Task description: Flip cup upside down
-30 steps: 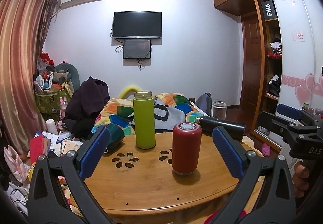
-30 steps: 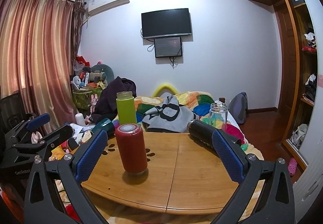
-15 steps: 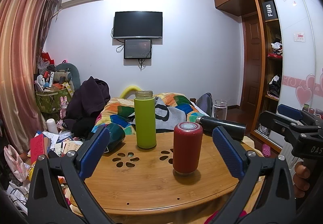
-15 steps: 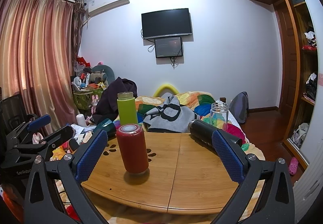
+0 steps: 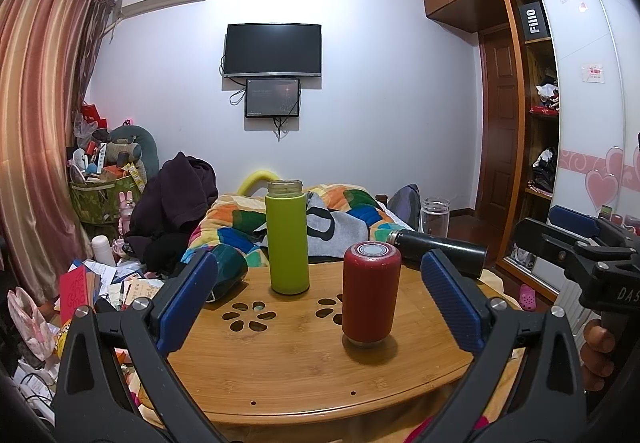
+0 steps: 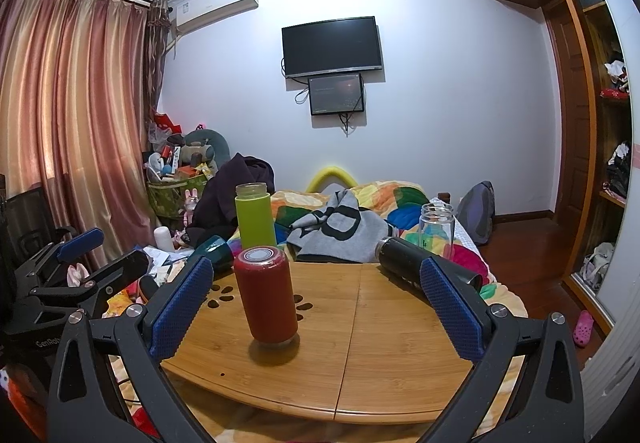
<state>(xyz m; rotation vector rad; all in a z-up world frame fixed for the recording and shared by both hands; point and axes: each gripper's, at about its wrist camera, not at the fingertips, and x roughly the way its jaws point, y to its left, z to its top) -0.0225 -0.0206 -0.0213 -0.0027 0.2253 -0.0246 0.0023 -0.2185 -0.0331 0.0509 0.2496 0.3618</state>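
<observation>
Cup (image 5: 371, 293) upright, long axis vertical

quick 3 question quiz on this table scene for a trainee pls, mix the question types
1. True or false: the left gripper is shut on the red cup.
2. Which one lies on its side? A green bottle B black flask C red cup
3. Fill in: the clear glass jar stands ____ the wooden table.

Key: 1 false, both the left and right gripper are open. 2 B. 3 behind.
</observation>
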